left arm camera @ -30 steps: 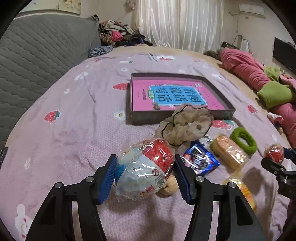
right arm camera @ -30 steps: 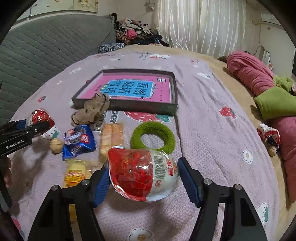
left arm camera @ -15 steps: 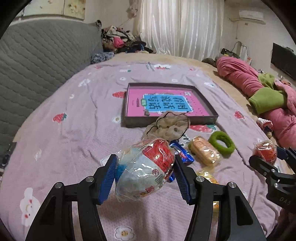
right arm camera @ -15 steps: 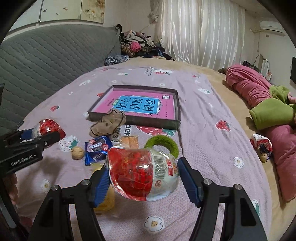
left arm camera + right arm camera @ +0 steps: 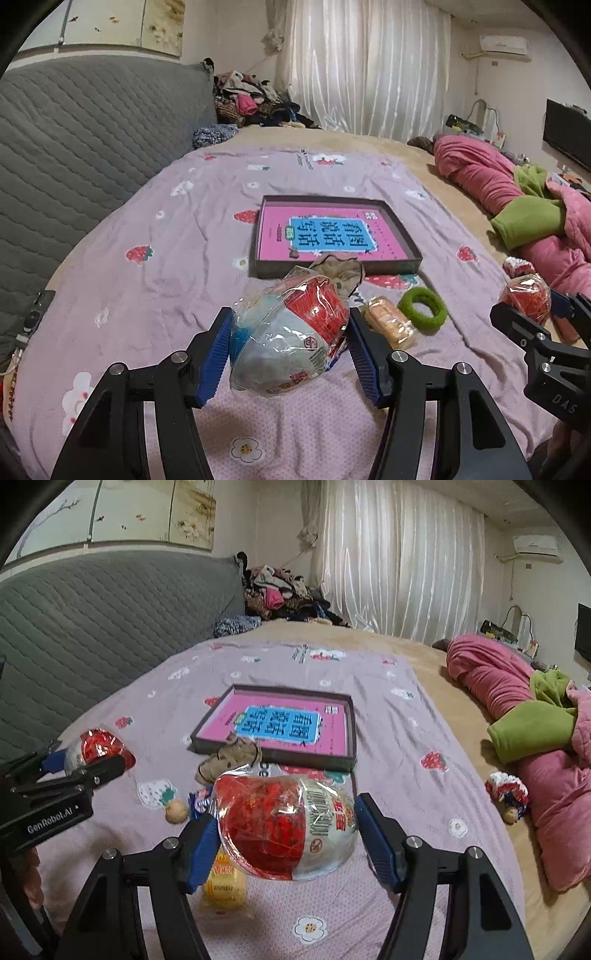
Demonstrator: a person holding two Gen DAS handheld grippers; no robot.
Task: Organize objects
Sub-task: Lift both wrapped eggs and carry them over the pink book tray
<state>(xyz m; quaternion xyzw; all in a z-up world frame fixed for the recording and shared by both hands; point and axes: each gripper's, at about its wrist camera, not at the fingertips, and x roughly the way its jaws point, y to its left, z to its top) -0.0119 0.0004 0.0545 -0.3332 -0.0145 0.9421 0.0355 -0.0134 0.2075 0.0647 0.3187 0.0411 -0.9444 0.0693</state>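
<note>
My left gripper (image 5: 290,350) is shut on a plastic-wrapped red and white snack ball (image 5: 288,339), held above the purple bedspread. My right gripper (image 5: 286,836) is shut on a second wrapped red and white snack ball (image 5: 284,827), also held in the air. Each gripper shows in the other's view, the right one (image 5: 532,314) and the left one (image 5: 74,764). A shallow dark box (image 5: 402,236) with a pink and blue book inside lies ahead. Near its front edge lie a beige cloth (image 5: 229,760), a green ring (image 5: 423,308), a wrapped orange biscuit pack (image 5: 389,325), a walnut (image 5: 175,811) and a yellow snack (image 5: 223,886).
A grey quilted headboard (image 5: 92,147) runs along the left. A rolled pink and green quilt (image 5: 524,206) lies along the right side of the bed. A small wrapped item (image 5: 506,790) lies beside it. Clothes are piled at the far end by the curtain (image 5: 399,554).
Both grippers have risen and pulled back from the bed with their snack balls. The items on the bedspread look smaller and farther away.
</note>
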